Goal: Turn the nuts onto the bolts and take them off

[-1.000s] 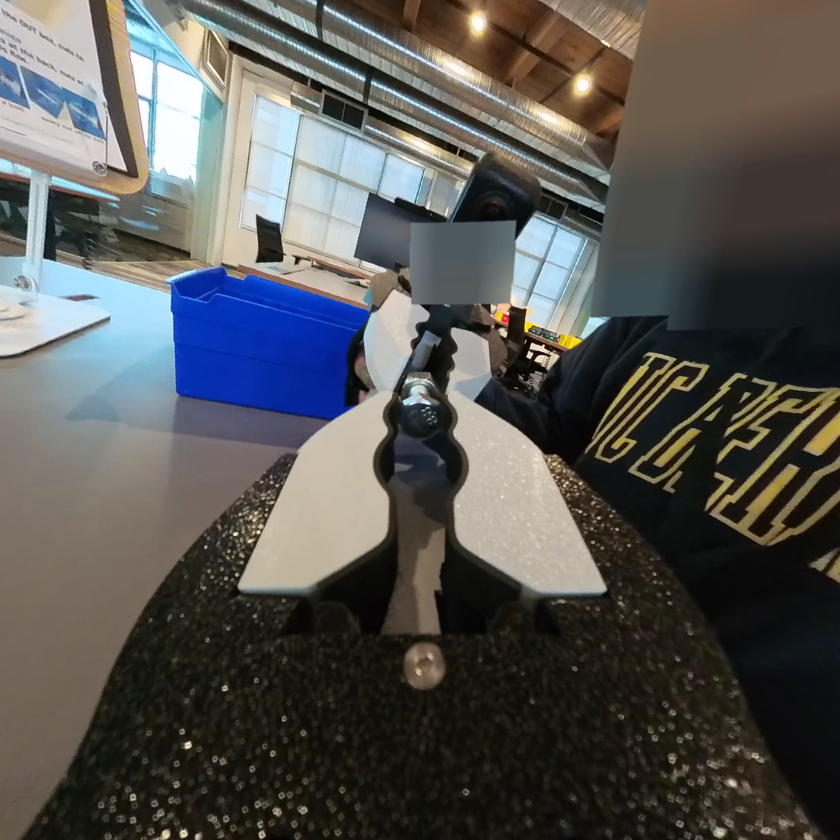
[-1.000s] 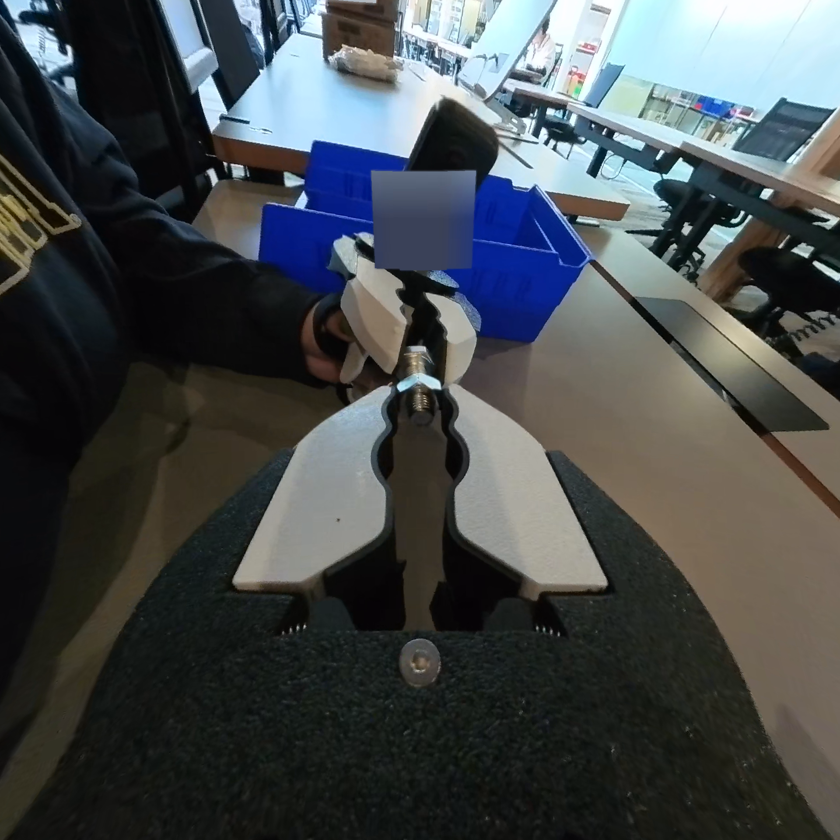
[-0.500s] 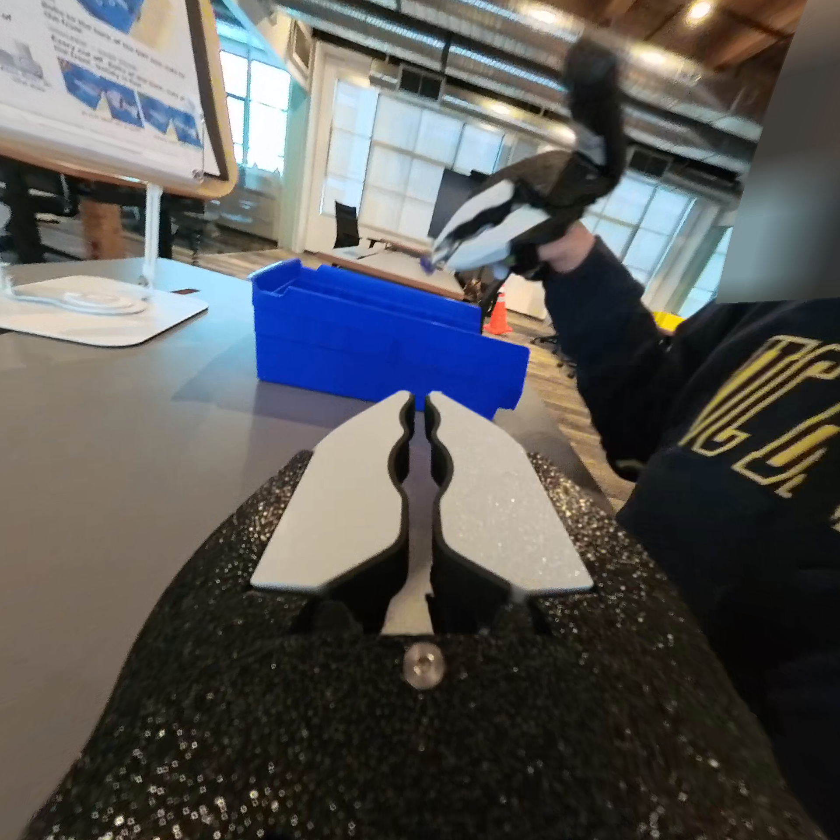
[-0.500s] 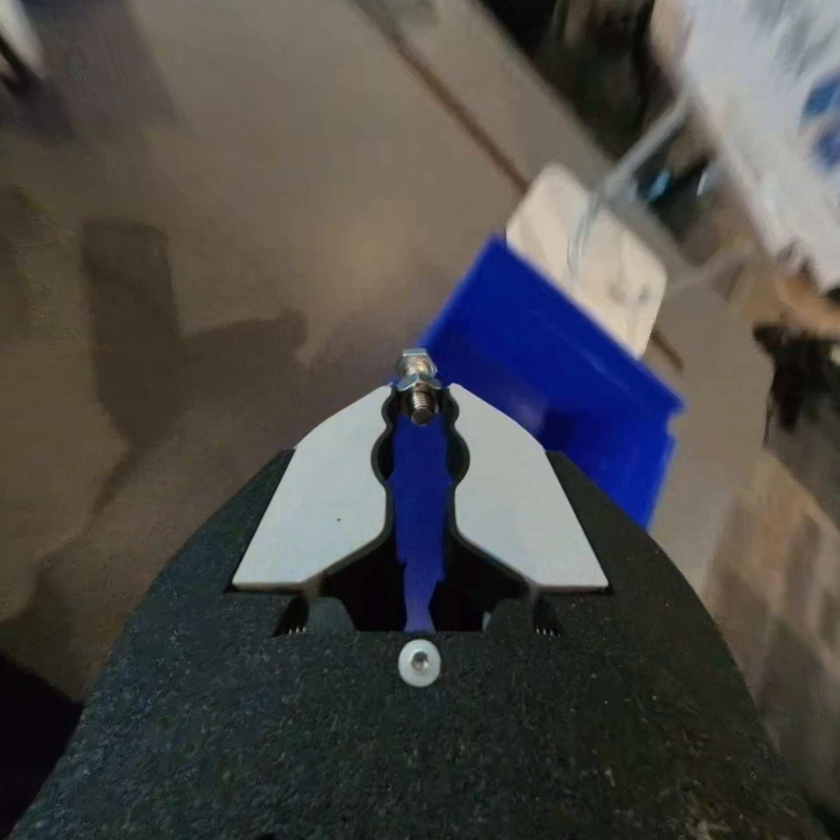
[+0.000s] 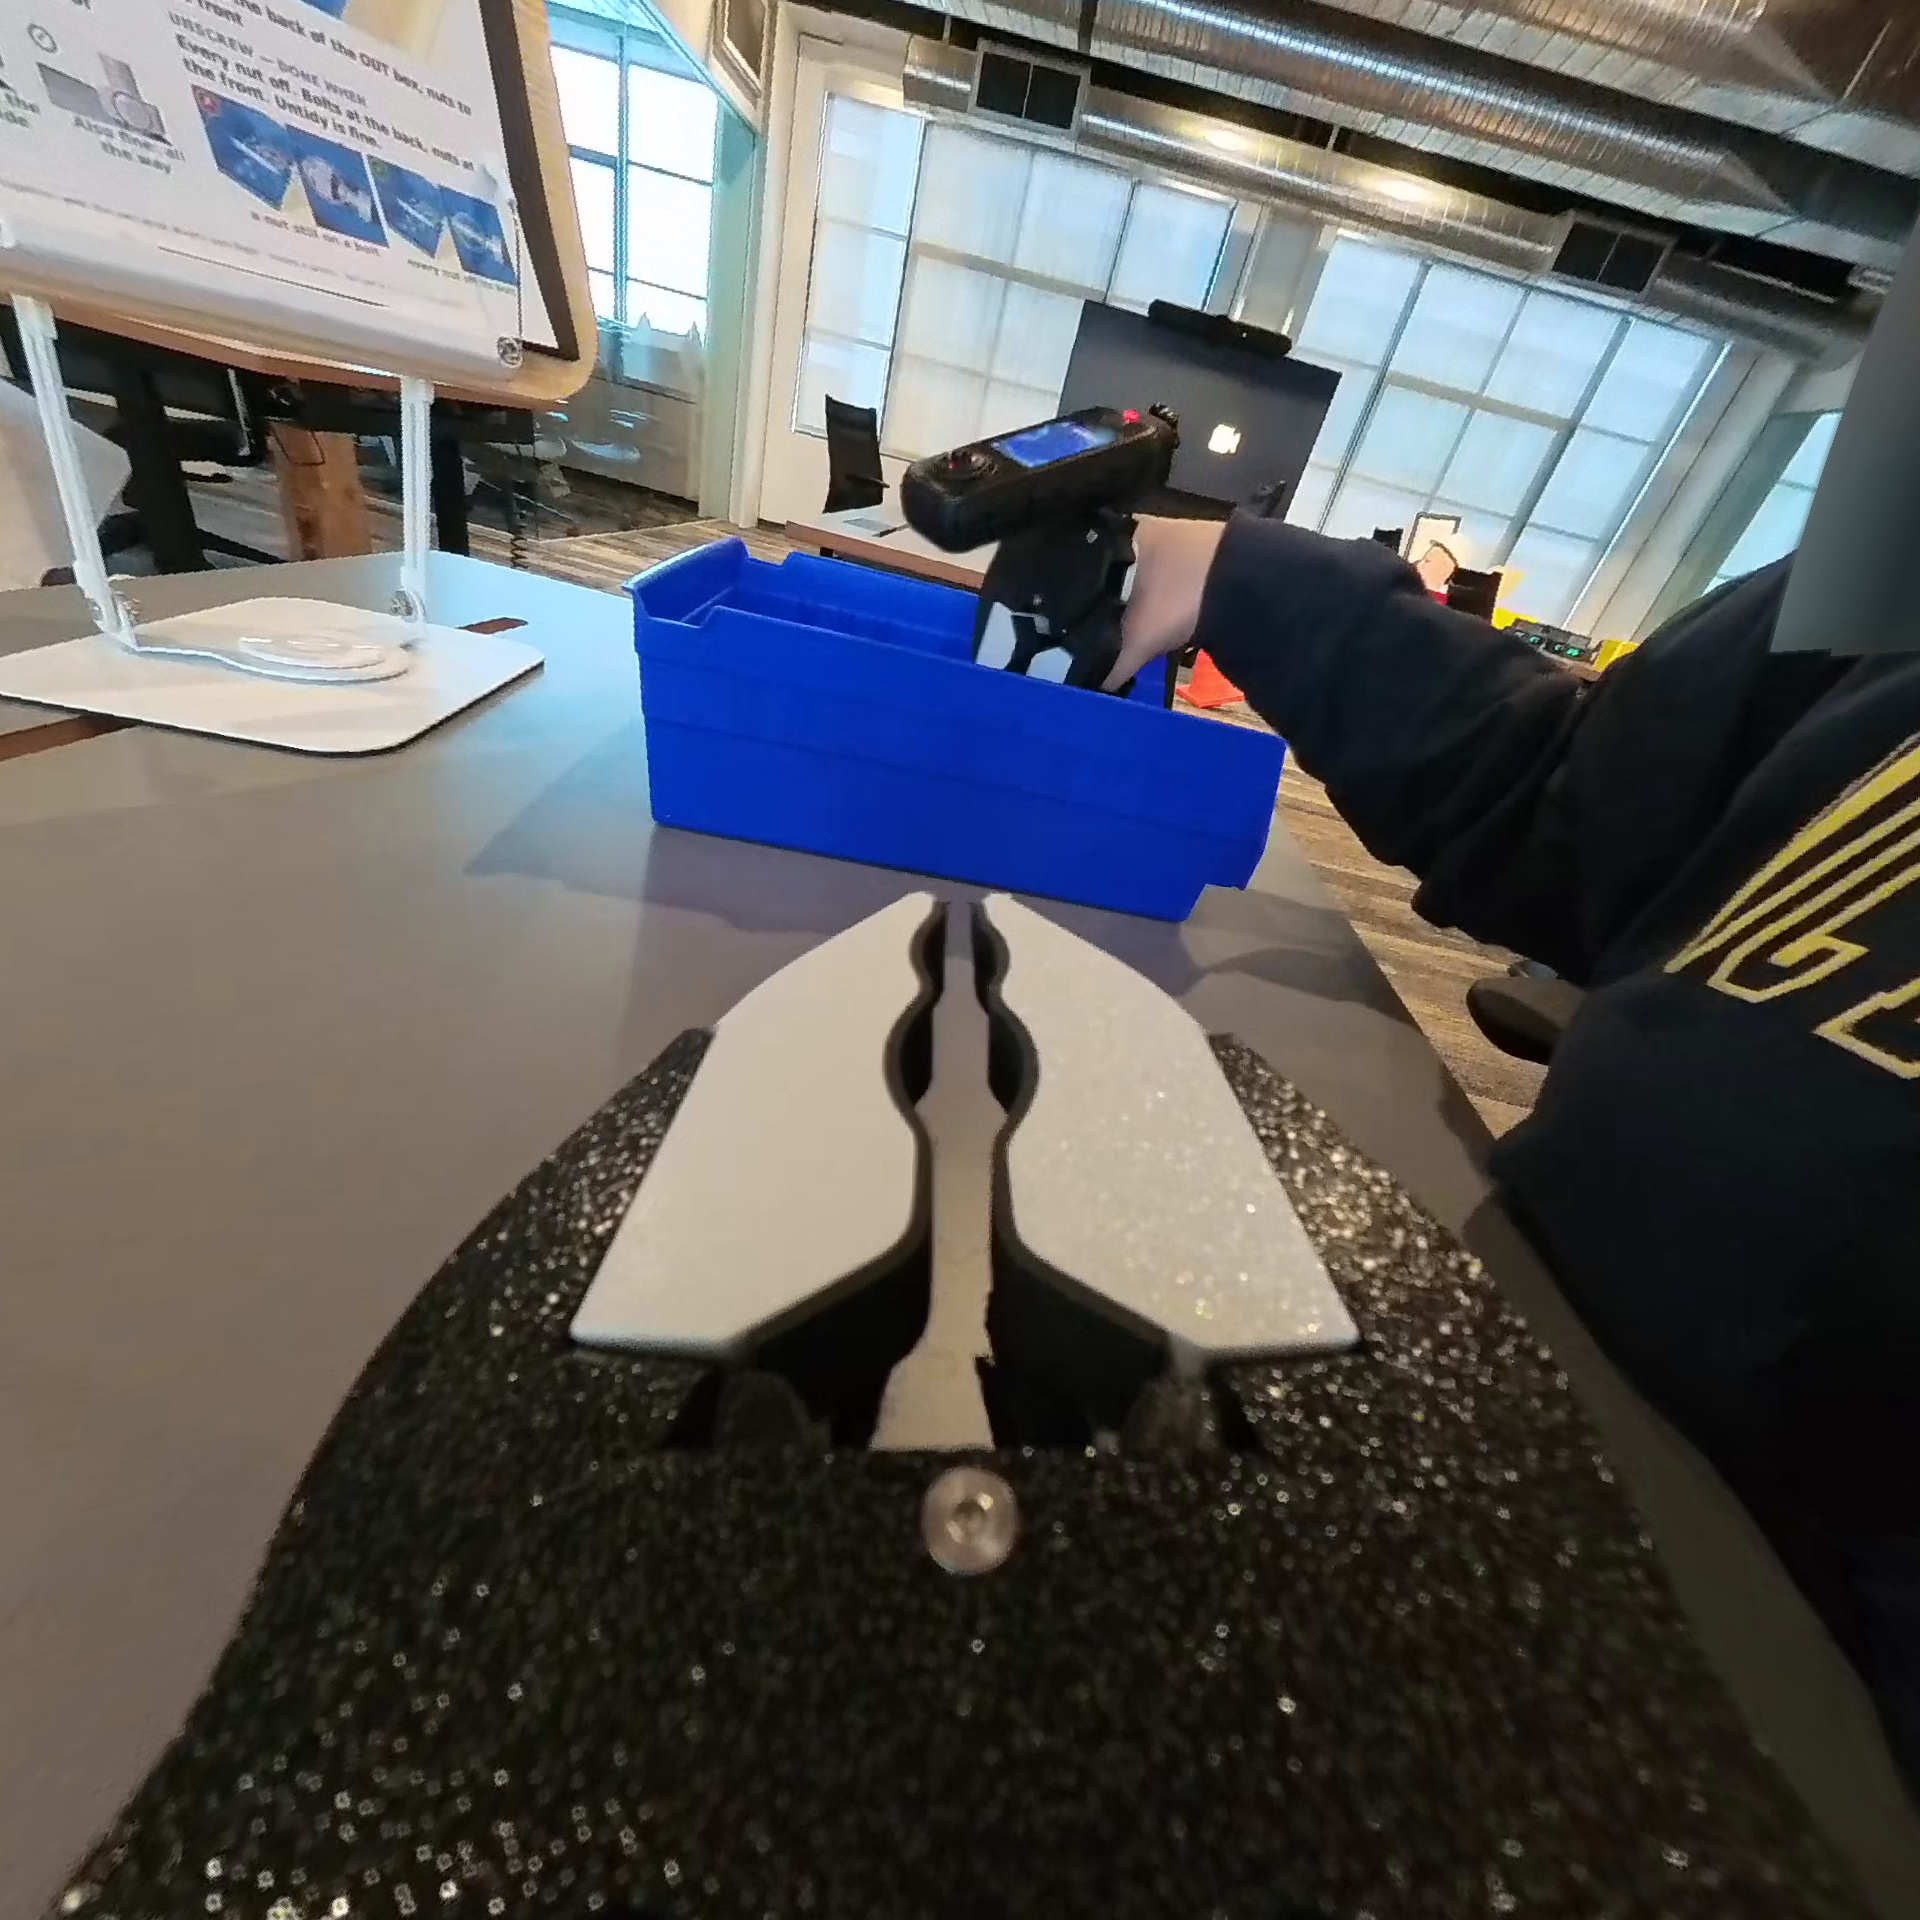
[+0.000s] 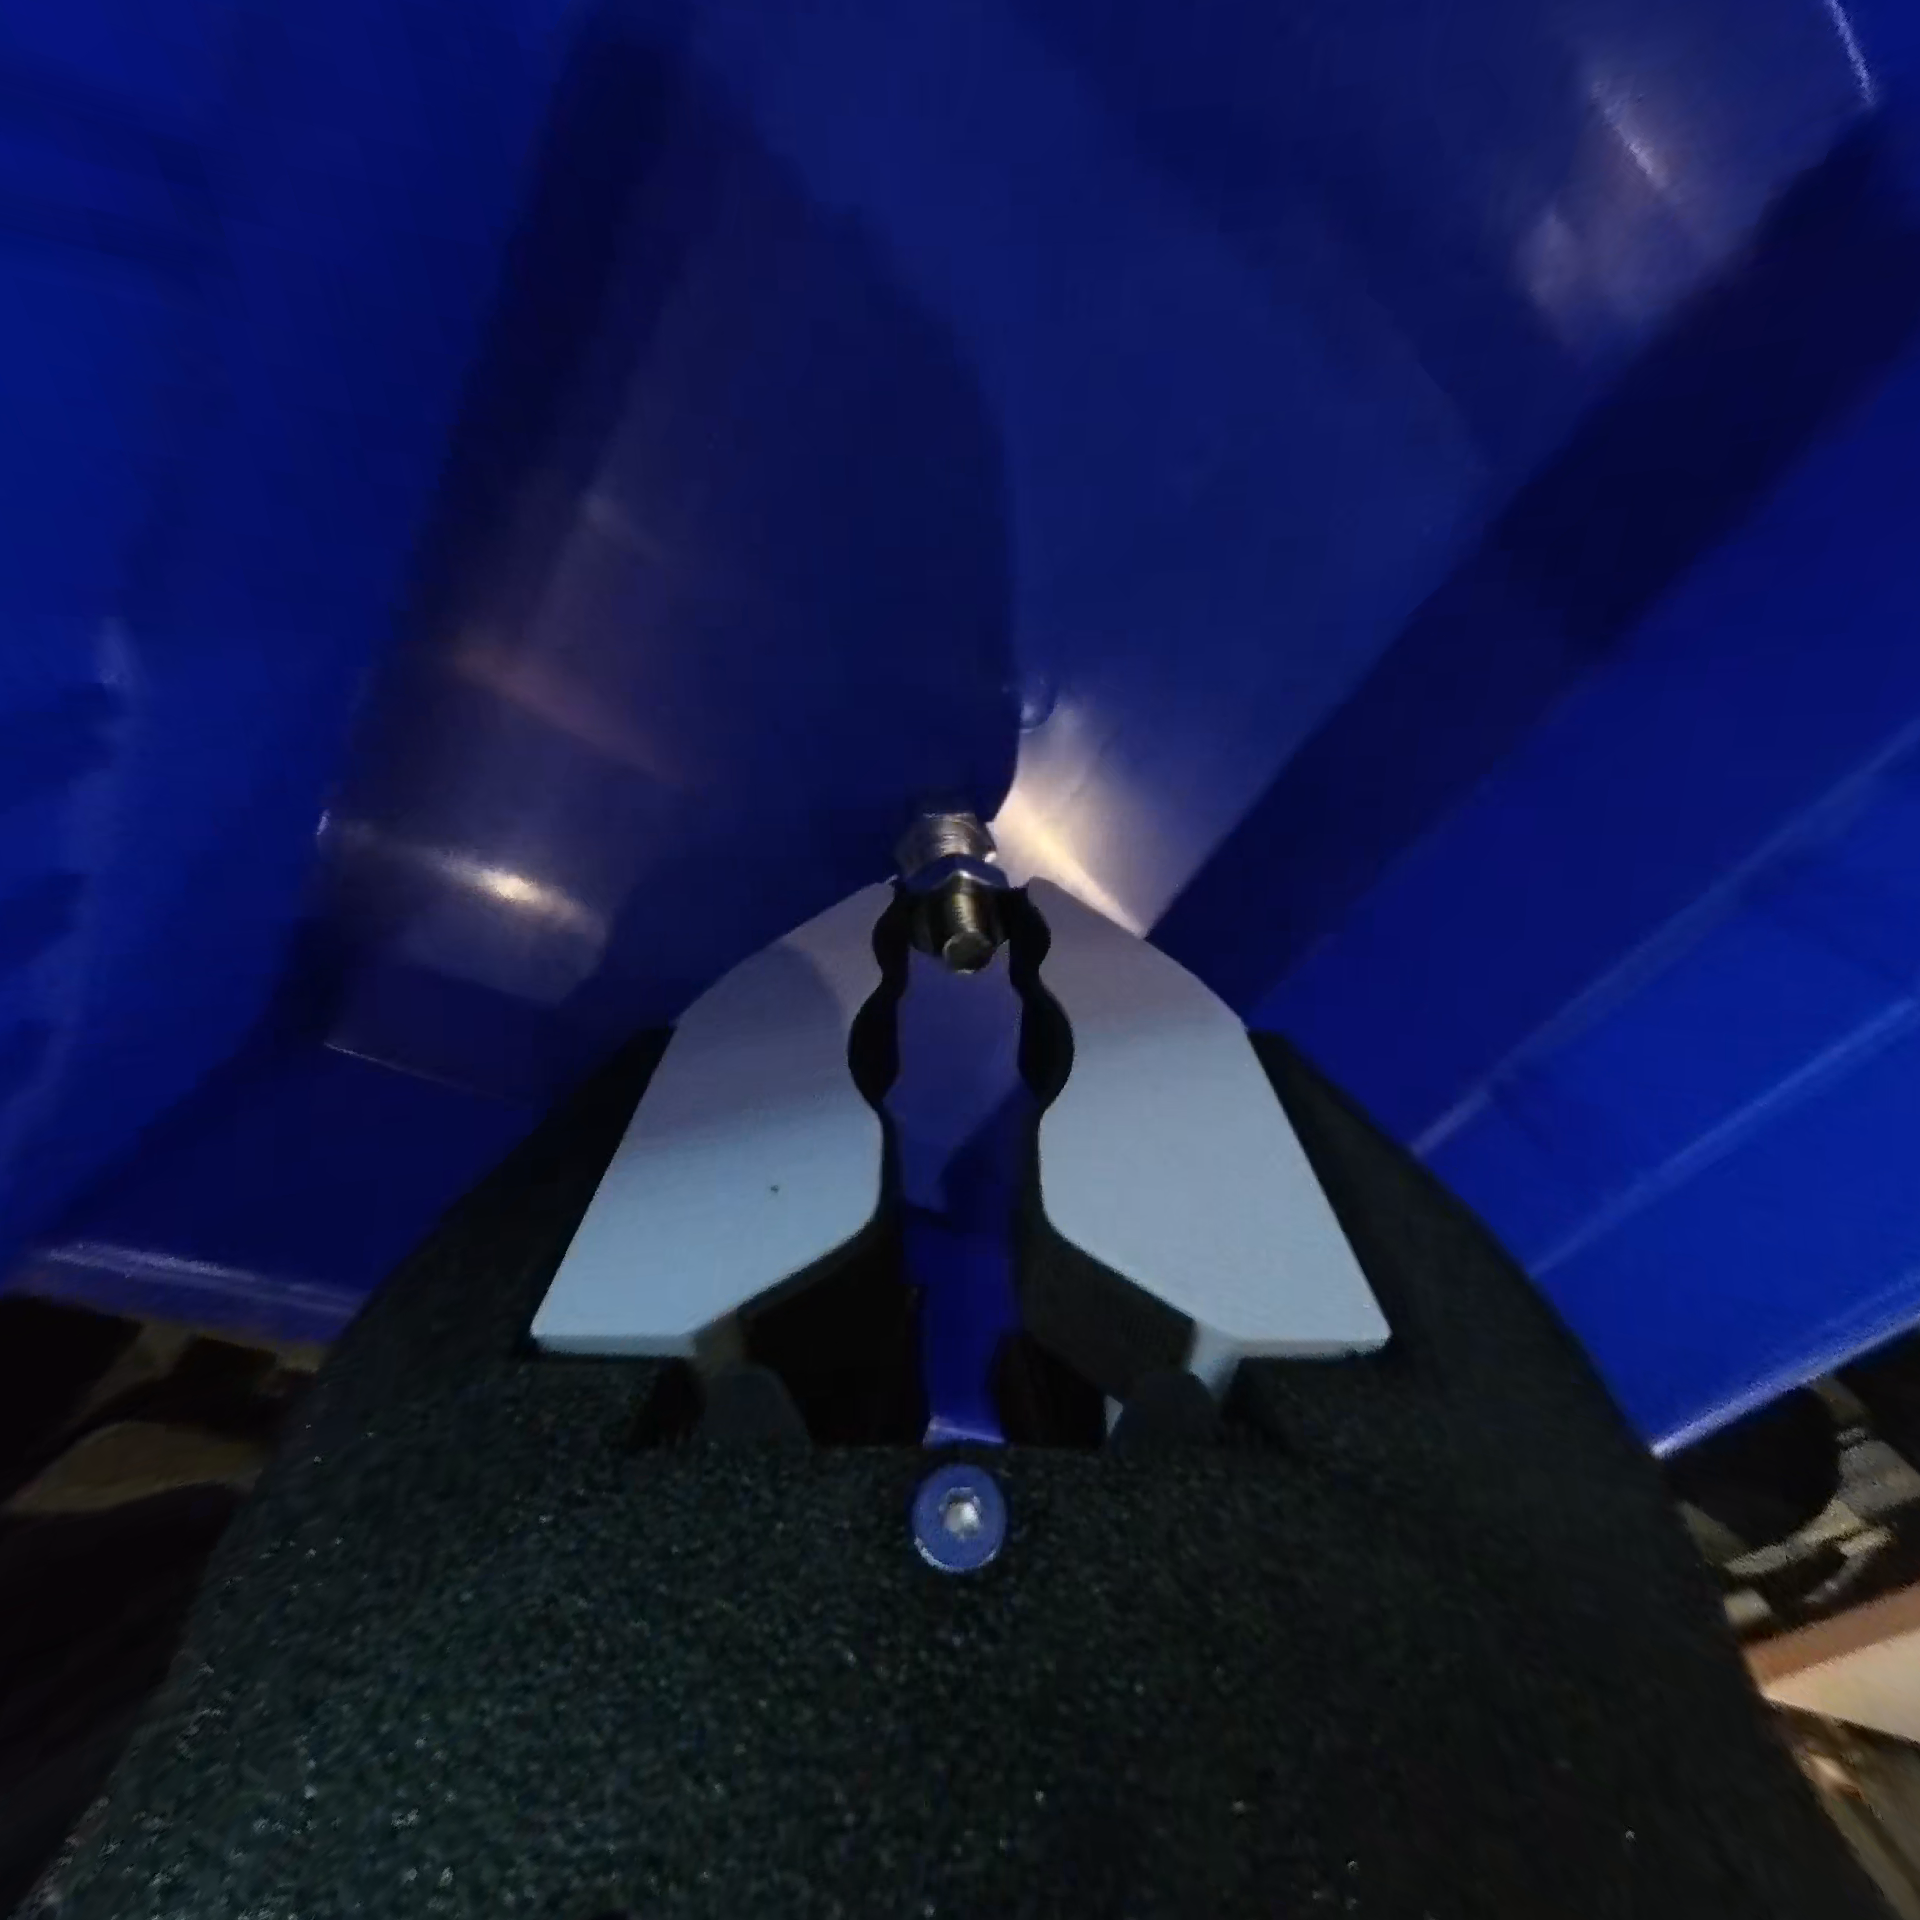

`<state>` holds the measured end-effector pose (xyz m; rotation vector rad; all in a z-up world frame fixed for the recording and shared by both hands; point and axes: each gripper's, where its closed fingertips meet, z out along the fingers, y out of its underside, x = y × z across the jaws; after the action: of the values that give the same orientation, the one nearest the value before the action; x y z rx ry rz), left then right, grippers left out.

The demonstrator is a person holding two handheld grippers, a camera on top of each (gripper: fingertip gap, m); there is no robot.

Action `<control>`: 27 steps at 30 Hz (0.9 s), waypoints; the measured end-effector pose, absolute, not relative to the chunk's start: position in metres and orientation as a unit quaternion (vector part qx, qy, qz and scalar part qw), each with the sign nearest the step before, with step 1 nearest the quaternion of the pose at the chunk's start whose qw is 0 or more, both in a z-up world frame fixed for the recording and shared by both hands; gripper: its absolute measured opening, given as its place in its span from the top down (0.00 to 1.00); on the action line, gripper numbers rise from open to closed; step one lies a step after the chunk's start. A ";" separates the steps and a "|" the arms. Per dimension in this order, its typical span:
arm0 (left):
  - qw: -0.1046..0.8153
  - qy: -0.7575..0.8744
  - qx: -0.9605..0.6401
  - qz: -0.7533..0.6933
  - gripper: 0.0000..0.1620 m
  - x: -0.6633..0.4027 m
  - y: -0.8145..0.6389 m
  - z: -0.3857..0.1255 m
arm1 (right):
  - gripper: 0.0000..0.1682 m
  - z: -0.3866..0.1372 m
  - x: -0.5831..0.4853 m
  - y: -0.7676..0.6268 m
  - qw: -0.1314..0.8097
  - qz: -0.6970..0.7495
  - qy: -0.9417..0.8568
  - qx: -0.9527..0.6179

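Note:
My right gripper (image 6: 958, 902) is shut on a silver bolt with a nut (image 6: 954, 894) threaded on it, held at the fingertips. It points down into the blue bin (image 6: 1351, 416), whose inner walls fill the right wrist view. In the left wrist view the right gripper (image 5: 1023, 649) dips into the same blue bin (image 5: 935, 790), held by a hand in a dark sleeve. My left gripper (image 5: 961, 914) is shut and empty, hovering over the grey table (image 5: 312, 987) in front of the bin.
A white sign stand (image 5: 270, 665) with an instruction board (image 5: 260, 156) is at the back left. The person's dark sweatshirt (image 5: 1714, 1039) fills the right side. The table edge (image 5: 1382, 987) runs past the bin on the right. The grippers' ends are close to 35 cm from one another.
The left gripper let go of the bolt, closed empty and drew back. The right gripper carried the bolt with its nut away and down into the blue bin.

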<state>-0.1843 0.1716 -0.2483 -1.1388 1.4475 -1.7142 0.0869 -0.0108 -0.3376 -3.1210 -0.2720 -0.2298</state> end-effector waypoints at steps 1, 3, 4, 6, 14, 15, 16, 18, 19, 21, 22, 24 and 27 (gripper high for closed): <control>0.307 0.547 -0.430 -0.649 0.96 -0.184 0.171 -0.248 | 0.85 -0.337 0.088 -0.009 0.004 -0.078 -0.092 -0.993; 0.310 0.544 -0.435 -0.647 0.92 -0.183 0.173 -0.248 | 0.82 -0.327 0.095 -0.009 0.019 -0.106 -0.084 -0.991; 0.313 0.543 -0.439 -0.644 0.90 -0.183 0.174 -0.249 | 0.81 -0.314 0.099 -0.008 0.044 -0.126 -0.065 -0.989; 0.317 0.544 -0.441 -0.640 0.90 -0.183 0.175 -0.249 | 0.79 -0.275 0.096 0.004 0.150 -0.162 -0.028 -0.975; 0.351 0.532 -0.459 -0.619 1.00 -0.181 0.180 -0.249 | 0.97 -0.154 -0.071 0.095 0.599 -0.095 -0.072 -0.792; 0.358 0.527 -0.463 -0.616 1.00 -0.182 0.182 -0.249 | 1.00 -0.157 -0.099 0.108 0.627 -0.051 -0.088 -0.772; 0.371 0.520 -0.469 -0.610 1.00 -0.181 0.185 -0.249 | 1.00 -0.164 -0.122 0.121 0.645 -0.012 -0.106 -0.757; 0.401 0.507 -0.484 -0.589 1.00 -0.181 0.194 -0.254 | 1.00 -0.184 -0.136 0.146 0.656 -0.004 -0.103 -0.748; 0.408 0.507 -0.486 -0.584 1.00 -0.180 0.194 -0.254 | 1.00 -0.194 -0.133 0.157 0.662 -0.013 -0.093 -0.744; 0.417 0.517 -0.478 -0.575 1.00 -0.180 0.192 -0.254 | 1.00 -0.209 -0.127 0.174 0.677 -0.007 -0.067 -0.733; 0.421 0.520 -0.478 -0.569 1.00 -0.180 0.191 -0.255 | 1.00 -0.217 -0.124 0.179 0.685 -0.007 -0.057 -0.726; 0.425 0.529 -0.472 -0.562 1.00 -0.179 0.189 -0.255 | 1.00 -0.235 -0.121 0.182 0.685 -0.014 -0.050 -0.727; 0.426 0.531 -0.470 -0.562 1.00 -0.178 0.187 -0.255 | 1.00 -0.253 -0.121 0.179 0.686 -0.058 -0.073 -0.722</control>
<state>-0.1783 0.1871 -0.2554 -1.1754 1.3282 -1.4038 -0.1212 0.1791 -0.2528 -1.6162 -0.1630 -0.1303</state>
